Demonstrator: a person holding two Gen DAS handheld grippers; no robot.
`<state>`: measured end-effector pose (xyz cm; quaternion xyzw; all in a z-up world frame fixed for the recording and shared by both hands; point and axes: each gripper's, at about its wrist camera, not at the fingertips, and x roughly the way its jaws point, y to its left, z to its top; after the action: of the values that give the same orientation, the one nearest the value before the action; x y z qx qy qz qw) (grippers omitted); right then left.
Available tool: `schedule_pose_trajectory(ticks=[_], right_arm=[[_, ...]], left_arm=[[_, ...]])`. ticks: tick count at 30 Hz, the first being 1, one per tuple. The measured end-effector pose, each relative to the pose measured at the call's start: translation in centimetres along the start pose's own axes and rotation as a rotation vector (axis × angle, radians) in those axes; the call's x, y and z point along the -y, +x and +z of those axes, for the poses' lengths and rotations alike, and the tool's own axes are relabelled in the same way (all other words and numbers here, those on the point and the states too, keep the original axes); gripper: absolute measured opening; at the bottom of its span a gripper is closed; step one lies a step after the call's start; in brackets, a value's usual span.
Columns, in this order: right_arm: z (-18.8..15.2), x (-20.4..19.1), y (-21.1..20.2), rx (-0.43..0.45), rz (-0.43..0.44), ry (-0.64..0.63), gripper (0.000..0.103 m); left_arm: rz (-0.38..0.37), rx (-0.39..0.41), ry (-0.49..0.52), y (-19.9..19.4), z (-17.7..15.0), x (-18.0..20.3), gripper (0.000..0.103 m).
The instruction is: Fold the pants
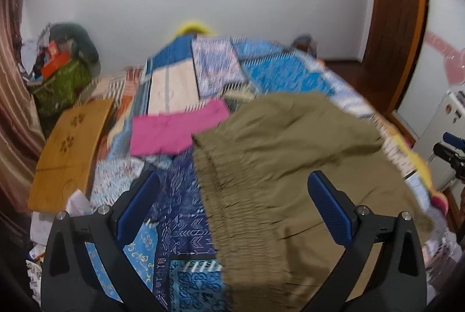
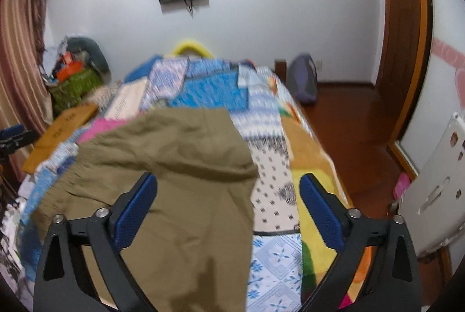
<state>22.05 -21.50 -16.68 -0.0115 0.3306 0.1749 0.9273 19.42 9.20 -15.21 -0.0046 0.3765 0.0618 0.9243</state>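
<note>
Olive-green pants (image 1: pixel 290 155) lie spread on the patchwork bedspread (image 1: pixel 276 73), elastic waistband (image 1: pixel 232 210) toward the left. My left gripper (image 1: pixel 234 190) is open and empty, hovering above the waistband. In the right wrist view the pants (image 2: pixel 174 166) lie crumpled with one leg running toward the camera. My right gripper (image 2: pixel 228 190) is open and empty, above the leg's right edge. Both views are motion-blurred.
A folded pink cloth (image 1: pixel 174 128) lies on the bed beyond the waistband. A wooden lap tray (image 1: pixel 69 149) sits at the bed's left side. A cluttered green bag (image 1: pixel 61 79) stands by the wall. Wooden floor (image 2: pixel 348 120) and a white appliance (image 2: pixel 436 181) are to the right.
</note>
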Motion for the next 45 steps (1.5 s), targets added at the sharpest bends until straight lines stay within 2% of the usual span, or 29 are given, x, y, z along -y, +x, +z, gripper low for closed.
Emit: schedule_pose_trajectory(ticks=[4,6,8,11,13,15,18,19,20,22,27,33,36,37,39,41,43,45], right_arm=[[-0.9,1.1,3.5,-0.098,0.011,-0.009,0.082],[-1.3,1.6,5.5,-0.151,0.027,-0.012,0.075],[-1.5,2.0,7.3,-0.194,0.042,-0.014,0.065],[-1.9,2.5,9.9,-0.261,0.070,-0.001,0.055],[-2.1,2.7,11.0,-0.298,0.094,0.005,0.051],[-2.3,2.6,12.0,-0.323,0.114,0.000,0.047],[-2.7,1.9,12.8,-0.342,0.131,-0.041,0.035],[-2.8,1.7,12.9,-0.344,0.123,-0.064,0.027],[-3.0,1.5,12.9,-0.342,0.112,-0.089,0.019],[-3.2,1.4,12.8,-0.339,0.072,-0.121,0.011],[-3.6,2.0,12.2,-0.332,0.071,-0.112,0.008],[-3.1,1.7,12.7,-0.354,0.057,-0.104,0.009],[-2.4,2.0,12.4,-0.382,0.083,-0.084,0.011],[-2.0,1.9,12.3,-0.385,0.092,-0.083,0.013],[-1.4,2.0,11.8,-0.363,0.099,-0.087,0.019],[-0.7,2.0,11.3,-0.329,0.097,-0.090,0.033],[0.3,2.1,11.1,-0.286,0.094,-0.090,0.037],[1.4,2.4,11.5,-0.250,0.095,-0.080,0.037]], left_arm=[[-0.034,-0.128,-0.007,4.1,-0.7,-1.1,0.099],[-0.045,-0.171,-0.002,5.8,-1.1,-1.1,0.089],[-0.067,-0.206,0.002,7.0,-1.2,-1.0,0.084],[-0.109,-0.251,0.007,8.9,-1.5,-0.7,0.078],[-0.134,-0.283,0.007,10.0,-1.8,-0.5,0.078],[-0.164,-0.305,0.001,10.8,-2.0,-0.3,0.077],[-0.167,-0.309,0.007,11.3,-2.3,-0.2,0.071],[-0.160,-0.301,0.017,11.3,-2.3,-0.1,0.068],[-0.157,-0.294,0.030,11.2,-2.2,0.0,0.060],[-0.137,-0.288,0.046,10.9,-2.3,0.2,0.057],[-0.072,-0.276,0.096,10.7,-2.2,0.6,0.054],[-0.118,-0.302,0.054,11.0,-1.7,-0.6,0.056],[-0.132,-0.280,0.033,9.8,-0.7,-0.8,0.057],[-0.132,-0.268,0.031,9.4,-0.3,-0.9,0.058],[-0.130,-0.241,0.025,8.8,0.8,-1.1,0.066],[-0.112,-0.219,0.023,8.7,1.7,-1.3,0.071],[-0.086,-0.213,0.033,9.3,2.5,-1.5,0.072],[-0.066,-0.220,0.036,10.2,2.9,-1.5,0.075]])
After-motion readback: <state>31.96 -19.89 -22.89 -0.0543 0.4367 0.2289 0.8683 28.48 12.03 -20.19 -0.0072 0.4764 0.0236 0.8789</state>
